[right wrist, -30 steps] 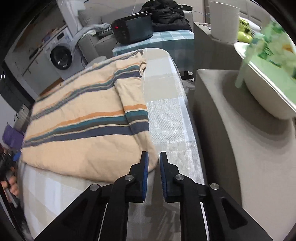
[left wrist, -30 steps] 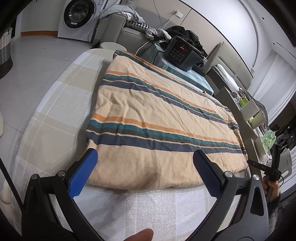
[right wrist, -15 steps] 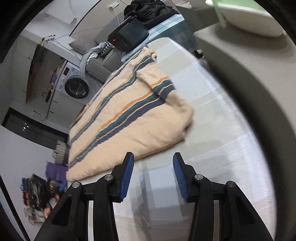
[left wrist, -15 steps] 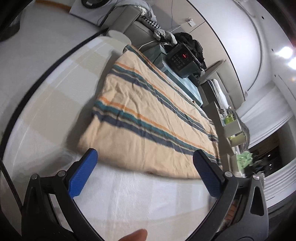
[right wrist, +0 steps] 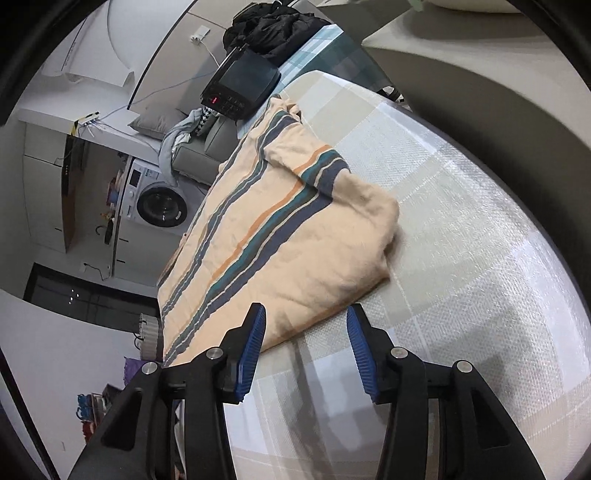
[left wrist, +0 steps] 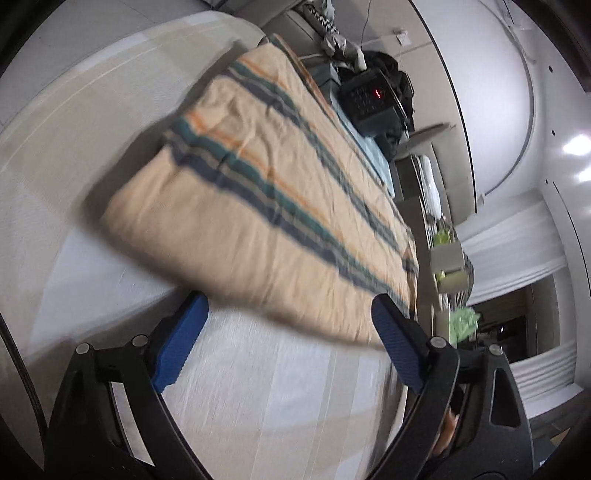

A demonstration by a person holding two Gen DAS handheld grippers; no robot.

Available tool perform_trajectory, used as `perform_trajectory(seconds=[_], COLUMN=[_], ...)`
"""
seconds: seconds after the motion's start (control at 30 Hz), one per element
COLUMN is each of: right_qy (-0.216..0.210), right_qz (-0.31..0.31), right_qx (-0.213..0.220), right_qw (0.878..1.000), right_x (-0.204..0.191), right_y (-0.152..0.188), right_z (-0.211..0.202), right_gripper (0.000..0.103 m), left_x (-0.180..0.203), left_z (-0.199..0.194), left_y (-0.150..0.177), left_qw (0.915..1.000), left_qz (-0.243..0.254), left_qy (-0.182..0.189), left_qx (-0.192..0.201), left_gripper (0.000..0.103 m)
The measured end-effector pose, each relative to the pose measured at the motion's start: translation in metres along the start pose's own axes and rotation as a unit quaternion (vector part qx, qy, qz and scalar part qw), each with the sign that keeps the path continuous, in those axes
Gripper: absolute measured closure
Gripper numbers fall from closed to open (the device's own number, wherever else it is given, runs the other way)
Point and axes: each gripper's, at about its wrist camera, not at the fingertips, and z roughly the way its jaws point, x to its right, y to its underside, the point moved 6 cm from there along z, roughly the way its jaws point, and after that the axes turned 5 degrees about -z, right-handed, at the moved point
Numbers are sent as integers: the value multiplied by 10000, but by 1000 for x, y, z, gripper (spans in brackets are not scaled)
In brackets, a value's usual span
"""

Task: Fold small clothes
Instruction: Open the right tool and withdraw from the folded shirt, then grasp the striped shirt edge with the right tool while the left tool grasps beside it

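A folded peach garment [left wrist: 258, 192] with navy, teal and orange stripes lies flat on a table under a pale checked cloth [left wrist: 258, 387]. My left gripper [left wrist: 288, 306] stands wide with its jaws closing. Its blue fingertips sit just short of the garment's near hem, which is blurred, and nothing is pressed between them. In the right wrist view the same garment [right wrist: 280, 240] shows its near right corner. My right gripper [right wrist: 306, 314] is tilted and its jaws are opening. The hem lies just beyond its tips, its left fingertip [right wrist: 255, 332] overlaps the fabric edge, and the pads grip nothing.
A black device with a red display [right wrist: 240, 85] sits beyond the garment's far end, with dark clothes [right wrist: 273, 26] piled behind it. A washing machine [right wrist: 159, 203] stands far left. A grey shelf with green items [left wrist: 448, 254] runs along the table's right side.
The right gripper has gone from shut to open and rolled, nearing the garment's corner. The left gripper has rolled, dipped toward the near hem, and its fingers have drawn slightly closer.
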Motion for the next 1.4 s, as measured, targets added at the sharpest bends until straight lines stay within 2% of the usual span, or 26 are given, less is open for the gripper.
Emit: perform_trajectory(seconds=[0.03,0.1,0.13,0.2,0.3,0.4,0.47,0.53,0.63,0.73,0.83,0.97,1.07,1.13,1.17,1.2,1.23,1.3,1.37,1.4], right_qy=[-4,21,51,104,120,310,442,514,430,456,714,808,800,726,652,570,504,196,57,71], right_qz=[-12,1,27,43,149,382,371,420,481,336,-42,-226,-326,-232,-153,-100,-63,63,10,-68], right_qx=[6,64,111,245,465,930,1075,1055,1003,1061,1094,913,700,574,510,465,440,376,340,294], right_qw=[10000,10000,9999,9996,9987,9944,9925,9922,9929,9927,9914,9923,9938,9954,9965,9972,9977,9991,9994,9995], right_x=[1,1,1,1,2,7,9,10,13,9,1,4,10,15,15,15,15,13,7,3], right_y=[-1,-4,-7,-13,-22,-29,-31,-32,-30,-25,-14,0,10,15,16,18,21,28,33,35], right_z=[-1,0,1,4,8,5,4,7,10,1,-11,-23,-29,-33,-34,-36,-38,-41,-39,-37], right_gripper=[56,56,54,54,54,55,61,83,94,95,96,96,95,90,89,84,73,59,58,58], left_x=[1,2,1,-2,-7,-12,-16,-18,-21,-22,-24,-31,-35,-35,-34,-33,-32,-29,-29,-30], left_z=[5,11,15,18,21,18,15,14,7,-4,-20,-47,-70,-79,-80,-81,-82,-78,-68,-62], left_y=[-5,-14,-20,-29,-38,-44,-47,-47,-42,-39,-32,-17,-6,-4,-3,-2,0,3,7,6], left_qw=[10000,9997,9993,9984,9973,9964,9961,9961,9961,9957,9948,9925,9914,9919,9926,9938,9950,9968,9974,9976], left_qz=[-78,-175,-233,-271,-296,-287,-309,-300,-233,-180,-40,194,346,344,311,282,237,218,264,240], left_qy=[10,-68,-163,-306,-371,-392,-393,-388,-393,-372,-455,-622,-606,-610,-575,-495,-404,-282,-317,-339], left_qx=[56,152,233,387,556,701,732,739,753,829,909,1038,1104,1062,1023,959,881,709,598,552], left_gripper=[17,30,42,81,91,92,93,94,97,100,100,101,101,101,98,88,82,55,48,48])
